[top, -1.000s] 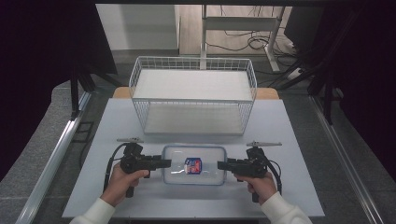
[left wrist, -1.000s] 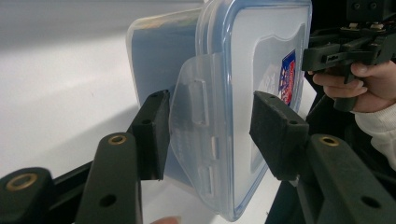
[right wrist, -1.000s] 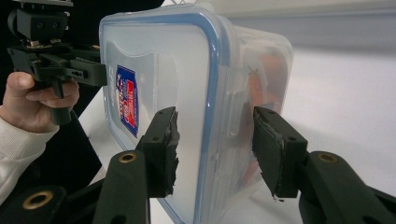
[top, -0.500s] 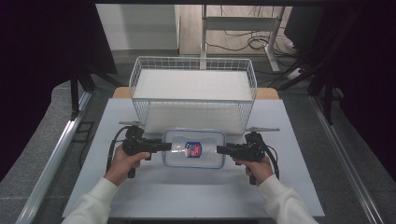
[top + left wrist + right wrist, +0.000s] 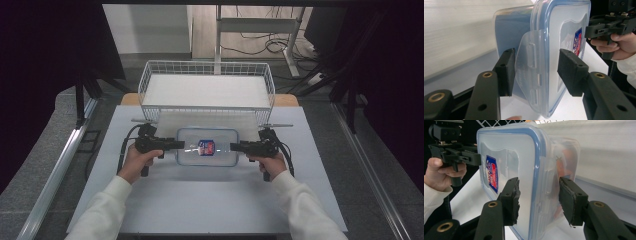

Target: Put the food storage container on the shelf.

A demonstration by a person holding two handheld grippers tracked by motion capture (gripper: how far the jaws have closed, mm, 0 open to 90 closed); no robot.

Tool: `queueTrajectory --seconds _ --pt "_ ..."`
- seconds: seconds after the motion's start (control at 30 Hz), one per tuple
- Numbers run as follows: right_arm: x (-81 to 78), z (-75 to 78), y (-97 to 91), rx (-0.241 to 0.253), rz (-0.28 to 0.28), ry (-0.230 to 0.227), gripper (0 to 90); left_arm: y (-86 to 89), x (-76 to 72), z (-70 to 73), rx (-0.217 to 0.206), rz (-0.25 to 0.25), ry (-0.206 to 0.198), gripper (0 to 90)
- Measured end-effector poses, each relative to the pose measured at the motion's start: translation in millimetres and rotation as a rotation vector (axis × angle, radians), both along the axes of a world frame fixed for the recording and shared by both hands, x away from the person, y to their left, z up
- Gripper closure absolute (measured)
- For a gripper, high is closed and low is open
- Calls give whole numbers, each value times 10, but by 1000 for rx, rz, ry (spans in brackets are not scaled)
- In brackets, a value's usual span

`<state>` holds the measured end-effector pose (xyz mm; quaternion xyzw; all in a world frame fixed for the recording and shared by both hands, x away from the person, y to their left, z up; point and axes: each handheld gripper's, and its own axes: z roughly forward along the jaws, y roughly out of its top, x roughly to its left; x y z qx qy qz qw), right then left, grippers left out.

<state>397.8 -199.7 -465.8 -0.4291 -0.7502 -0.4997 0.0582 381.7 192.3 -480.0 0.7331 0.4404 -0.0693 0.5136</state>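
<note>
The clear plastic container (image 5: 207, 153), with a blue-rimmed lid and a red and blue label on top, sits between the two grippers over the white table (image 5: 210, 200), just in front of the wire basket (image 5: 206, 90). The left gripper (image 5: 179, 145) has one short end between its jaws: in the left gripper view the side latch flap of the container (image 5: 541, 62) stands between the two black pads (image 5: 571, 72), one under the base and one over the lid. The right gripper (image 5: 234, 147) takes the opposite end the same way, and in the right gripper view its pads (image 5: 570, 200) bracket the lid edge and wall of the container (image 5: 524, 170). Both jaws stand half closed around the box, clamping its ends
</note>
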Motion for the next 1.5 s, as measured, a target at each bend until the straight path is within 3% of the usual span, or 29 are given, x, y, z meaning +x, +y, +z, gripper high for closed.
queueTrajectory --seconds 0.23,0.33,0.5,0.63,0.93,1.1,1.23,1.3,1.4,1.43,1.5 --pt "136 -50 17 -8 -13 0 519 13 144 -90 -12 -4 -7 492" --pt "179 -65 20 -15 -20 6 517 -5 178 -154 -31 13 10 491" --pt "231 -142 23 -23 -37 20 511 -18 213 -214 -9 12 15 490" --pt "253 -182 33 -18 -66 19 507 -20 234 -245 -21 37 27 483" --pt "287 -221 39 16 -144 69 495 -17 289 -306 -80 93 75 476" --pt "274 -246 100 -30 -165 62 495 -19 323 -370 -103 107 122 447" --pt "251 -242 123 -20 -209 56 502 -9 338 -386 -97 115 115 445" --pt "238 -231 132 -20 -224 45 475 -28 324 -359 -82 153 107 427" --pt "174 -166 154 -40 -237 -12 417 -41 279 -294 -24 182 69 376" --pt "130 -124 166 -57 -232 -46 398 -32 259 -269 13 182 44 348" --pt "58 -59 175 -88 -216 -99 370 -32 207 -216 44 199 27 308"
